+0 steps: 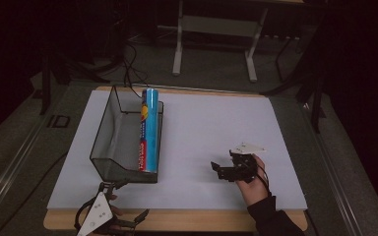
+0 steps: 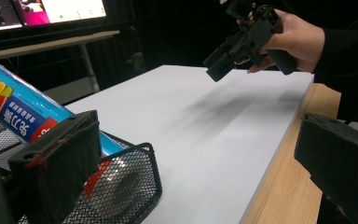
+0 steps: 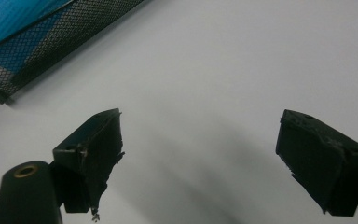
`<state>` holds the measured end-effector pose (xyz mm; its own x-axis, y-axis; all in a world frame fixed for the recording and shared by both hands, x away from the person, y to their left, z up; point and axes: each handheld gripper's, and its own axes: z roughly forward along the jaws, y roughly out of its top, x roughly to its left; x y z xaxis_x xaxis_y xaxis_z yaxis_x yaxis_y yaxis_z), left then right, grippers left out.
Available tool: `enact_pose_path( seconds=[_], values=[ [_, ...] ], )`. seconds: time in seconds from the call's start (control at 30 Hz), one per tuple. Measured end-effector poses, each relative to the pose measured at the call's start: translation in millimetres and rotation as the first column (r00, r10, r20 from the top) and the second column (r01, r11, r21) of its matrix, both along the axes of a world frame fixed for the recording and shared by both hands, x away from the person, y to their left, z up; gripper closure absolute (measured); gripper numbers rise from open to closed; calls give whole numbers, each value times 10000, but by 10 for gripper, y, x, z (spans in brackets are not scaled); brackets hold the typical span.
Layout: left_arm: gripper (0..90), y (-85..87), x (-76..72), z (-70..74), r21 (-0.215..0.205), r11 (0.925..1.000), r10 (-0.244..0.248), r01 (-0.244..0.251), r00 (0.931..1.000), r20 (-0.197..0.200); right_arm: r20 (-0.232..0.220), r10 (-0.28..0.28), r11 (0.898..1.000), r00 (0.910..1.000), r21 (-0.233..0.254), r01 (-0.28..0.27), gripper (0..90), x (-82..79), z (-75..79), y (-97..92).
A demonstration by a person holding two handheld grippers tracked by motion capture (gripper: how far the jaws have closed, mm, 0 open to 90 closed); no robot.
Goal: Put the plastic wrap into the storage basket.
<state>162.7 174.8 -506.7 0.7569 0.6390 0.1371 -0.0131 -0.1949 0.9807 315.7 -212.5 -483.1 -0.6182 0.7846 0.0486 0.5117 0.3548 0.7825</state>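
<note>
A black mesh basket (image 1: 103, 129) sits on the left half of the white tabletop (image 1: 216, 123). A blue printed roll (image 1: 147, 130) lies inside it along its right wall, one end poking over the far rim. My left gripper (image 1: 125, 199) hovers at the table's front edge just before the basket's near end, jaws wide apart and nothing between them. In the left gripper view the roll (image 2: 23, 112) and basket corner (image 2: 130, 186) are close by. My right gripper (image 1: 225, 169) is open above bare tabletop right of the basket (image 3: 65, 37), held by a hand (image 1: 256, 189).
A wooden strip (image 1: 177, 221) edges the table's front. Behind the table stands a white-legged frame (image 1: 214, 29), with cables (image 1: 133, 69) on the floor. A lit monitor (image 2: 51, 9) glows beyond the table in the left gripper view. The right gripper (image 2: 242, 39) shows there too.
</note>
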Motion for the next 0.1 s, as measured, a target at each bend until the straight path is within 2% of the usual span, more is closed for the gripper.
enact_pose_path(
  seconds=[0.1],
  values=[
    [12,-1,2,-1,0,10000,2,-2,10000,3,-30,12,10000,10000,-3,-12,142,6,1,-3]
  ],
)
